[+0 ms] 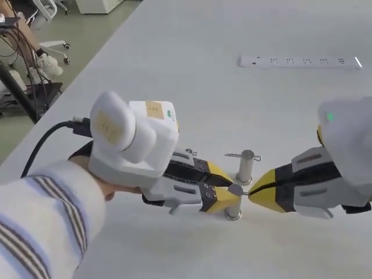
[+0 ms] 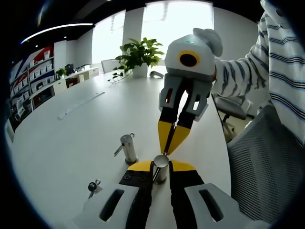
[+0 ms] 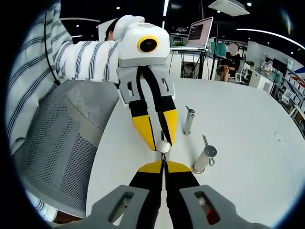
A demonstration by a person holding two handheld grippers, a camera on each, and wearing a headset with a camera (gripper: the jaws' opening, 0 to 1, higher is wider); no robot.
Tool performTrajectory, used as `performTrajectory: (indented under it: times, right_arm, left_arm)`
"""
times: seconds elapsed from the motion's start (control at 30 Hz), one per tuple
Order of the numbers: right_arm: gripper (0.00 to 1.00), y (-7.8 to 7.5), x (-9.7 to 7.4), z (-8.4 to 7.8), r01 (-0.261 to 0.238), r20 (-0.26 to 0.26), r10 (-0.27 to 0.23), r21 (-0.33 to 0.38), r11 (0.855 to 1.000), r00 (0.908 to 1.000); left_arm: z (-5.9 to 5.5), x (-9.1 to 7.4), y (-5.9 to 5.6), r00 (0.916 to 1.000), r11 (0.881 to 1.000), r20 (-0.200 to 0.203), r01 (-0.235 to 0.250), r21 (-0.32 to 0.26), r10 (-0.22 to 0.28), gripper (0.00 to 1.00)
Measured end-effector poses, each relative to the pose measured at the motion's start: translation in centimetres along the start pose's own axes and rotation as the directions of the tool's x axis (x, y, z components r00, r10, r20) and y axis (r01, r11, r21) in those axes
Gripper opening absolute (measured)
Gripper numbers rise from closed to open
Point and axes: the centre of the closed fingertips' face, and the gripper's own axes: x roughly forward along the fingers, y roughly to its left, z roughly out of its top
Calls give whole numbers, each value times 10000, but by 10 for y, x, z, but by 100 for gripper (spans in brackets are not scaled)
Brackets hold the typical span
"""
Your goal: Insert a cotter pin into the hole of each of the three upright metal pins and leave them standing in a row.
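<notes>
1. The left claw is clamped on an upright metal pin standing on the white worktop.
2. The right claw pinches a cotter pin at that pin's head.
3. Just behind, another pin stands with its cotter fitted.

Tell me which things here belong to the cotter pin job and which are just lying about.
Job: left tool gripping the held metal pin; right tool pinching a cotter pin at it; far metal pin; near metal pin.
Lying about: power strip; potted plant; mesh chair.
</notes>
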Motion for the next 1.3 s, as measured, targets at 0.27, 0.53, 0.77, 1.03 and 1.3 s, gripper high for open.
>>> performTrajectory:
  times: [0.27,0.53,0.77,1.03,1.3]
  right_arm:
    - [9,-1,-4,-4,229,104,-234,420,9989,9997]
    - [16,1,-1,-5,367,700,-458,1256,9914,9965]
    - [24,4,8,-7,343,920,-503,1673,9853,9945]
    - [32,6,24,-8,280,1063,-505,2030,9788,9931]
    - [33,7,38,-11,247,1090,-496,2195,9753,9928]
  left_arm:
    - [0,-9,3,9995,9994,32,-326,129,325,12]
    - [7,-33,0,9945,9964,817,-609,-592,657,42]
    - [3,-47,2,9822,9834,1270,-1214,-1347,1386,81]
    - [-26,-56,12,9694,9502,836,-2061,-2336,2308,99]
    - [-37,-62,4,9684,9403,654,-2159,-2630,2406,99]
